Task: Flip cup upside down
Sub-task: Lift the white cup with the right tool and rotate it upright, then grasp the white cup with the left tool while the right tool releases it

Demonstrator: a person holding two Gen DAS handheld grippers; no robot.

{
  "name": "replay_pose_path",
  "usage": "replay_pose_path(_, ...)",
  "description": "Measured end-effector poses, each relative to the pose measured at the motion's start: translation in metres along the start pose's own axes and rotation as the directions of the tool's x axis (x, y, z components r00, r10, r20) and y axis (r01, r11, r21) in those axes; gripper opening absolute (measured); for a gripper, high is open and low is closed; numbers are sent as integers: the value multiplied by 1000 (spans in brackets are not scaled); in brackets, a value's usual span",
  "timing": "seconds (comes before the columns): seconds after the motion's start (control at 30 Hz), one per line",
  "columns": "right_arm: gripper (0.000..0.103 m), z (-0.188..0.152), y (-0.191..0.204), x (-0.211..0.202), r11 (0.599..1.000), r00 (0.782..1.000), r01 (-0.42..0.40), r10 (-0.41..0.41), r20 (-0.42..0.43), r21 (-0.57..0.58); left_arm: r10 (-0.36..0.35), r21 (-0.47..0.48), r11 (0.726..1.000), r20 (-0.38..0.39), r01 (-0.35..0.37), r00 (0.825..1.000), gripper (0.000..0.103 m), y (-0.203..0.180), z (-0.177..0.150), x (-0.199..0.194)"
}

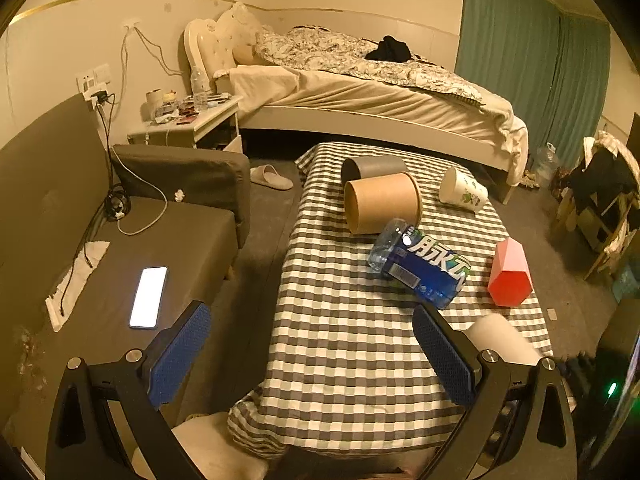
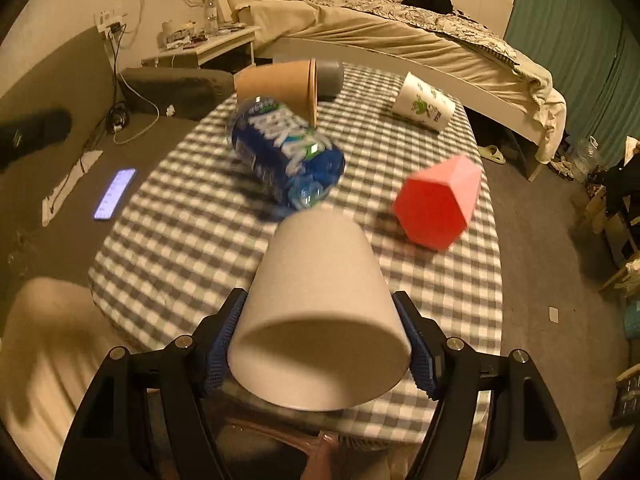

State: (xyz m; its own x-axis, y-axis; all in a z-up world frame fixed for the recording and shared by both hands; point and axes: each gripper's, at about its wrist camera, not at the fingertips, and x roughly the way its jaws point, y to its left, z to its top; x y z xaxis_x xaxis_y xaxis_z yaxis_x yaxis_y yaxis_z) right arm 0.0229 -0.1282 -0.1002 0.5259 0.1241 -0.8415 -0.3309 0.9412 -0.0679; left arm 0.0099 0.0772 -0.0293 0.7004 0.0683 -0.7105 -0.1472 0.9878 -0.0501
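Observation:
My right gripper (image 2: 320,340) is shut on a plain white paper cup (image 2: 316,300), held above the checkered table (image 2: 180,240) with its narrow base pointing away and its wide rim toward the camera. The same cup shows blurred at the right of the left wrist view (image 1: 500,340). My left gripper (image 1: 312,356) is open and empty over the table's near left edge, its blue pads (image 1: 180,352) wide apart.
On the table lie a blue water bottle (image 1: 420,268), a brown paper tub (image 1: 380,204), a grey cup (image 1: 372,168), a printed white cup (image 1: 464,190) and a red hexagonal box (image 1: 510,274). A lit phone (image 1: 149,296) lies on the sofa at left.

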Motion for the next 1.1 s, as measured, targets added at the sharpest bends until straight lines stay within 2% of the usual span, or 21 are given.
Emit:
replay_pose_path(0.13, 72, -16, 3, 11, 1000, 999, 0, 1, -45, 14, 2, 18, 1000, -12, -2, 1000, 103, -5, -3, 6)
replay_pose_path(0.2, 72, -19, 3, 13, 1000, 999, 2, -1, -39, 27, 3, 20, 1000, -23, -2, 1000, 103, -6, -5, 10)
replay_pose_path(0.47, 72, -6, 0, 23, 997, 999, -16, 18, -26, 79, 20, 28, 999, -51, -19, 999, 103, -10, -7, 18)
replay_pose_path(0.77, 72, 2, -11, 29, 986, 995, -85, 92, -40, 143, 27, 66, 998, -91, -21, 996, 103, -27, -7, 20)
replay_pose_path(0.8, 73, 2, -15, 25, 981, 992, -108, 117, -51, 159, 26, 67, 998, -97, -20, 995, 103, -28, -6, 20)
replay_pose_path(0.83, 79, 1, -19, 20, 977, 990, -128, 137, -43, 169, 25, 71, 997, -104, -18, 994, 103, -32, -6, 21)
replay_pose_path(0.93, 85, 2, -38, -10, 967, 983, -181, 182, 11, 182, 19, 82, 997, -117, -10, 993, 103, -46, -4, 22)
replay_pose_path(1.03, 86, 1, -55, -25, 967, 983, -184, 186, 9, 174, -7, 95, 995, -141, 21, 990, 103, -70, 0, 25)
replay_pose_path(1.1, 86, -1, -70, -29, 976, 988, -148, 153, -19, 162, -24, 95, 995, -173, 41, 985, 103, -88, 2, 32)
